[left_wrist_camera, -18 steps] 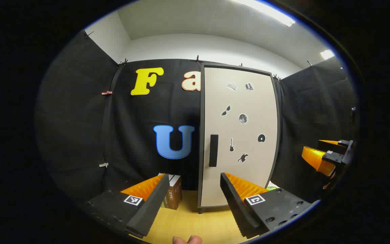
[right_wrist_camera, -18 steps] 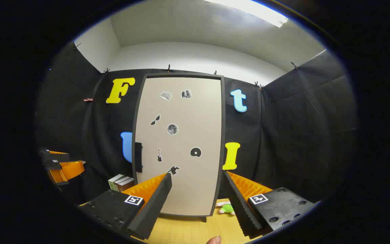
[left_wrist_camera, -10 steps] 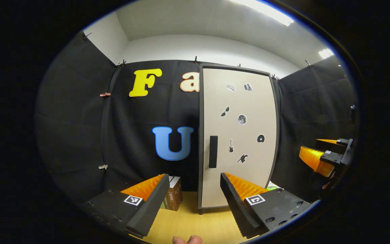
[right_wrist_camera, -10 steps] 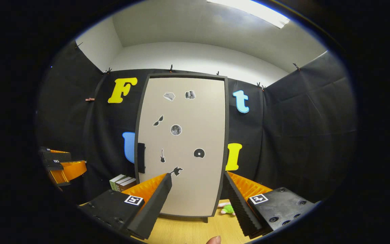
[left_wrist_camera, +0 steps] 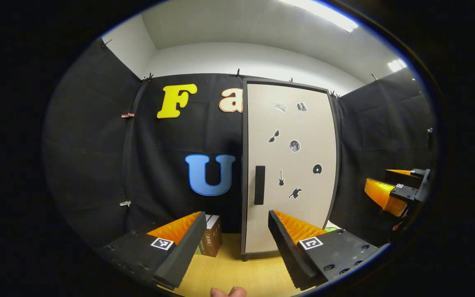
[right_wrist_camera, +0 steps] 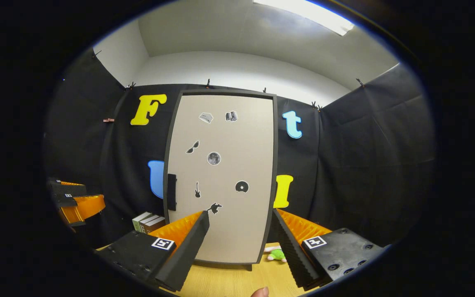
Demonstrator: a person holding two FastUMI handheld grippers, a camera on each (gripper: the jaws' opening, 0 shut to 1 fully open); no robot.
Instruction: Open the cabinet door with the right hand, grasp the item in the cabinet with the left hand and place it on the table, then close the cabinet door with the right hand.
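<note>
both grippers sit well short of the cabinet door, jaws apart, holding nothing. door is closed, so the item is hidden behind it. step one not begun: right gripper needs to reach the handle at the door's left edge; left gripper waits.

both grippers' fingers apart, empty

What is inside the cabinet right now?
Cannot tell: the cabinet door is shut, covering the inside. Both grippers, left and right, are open and away from its handle.
</note>
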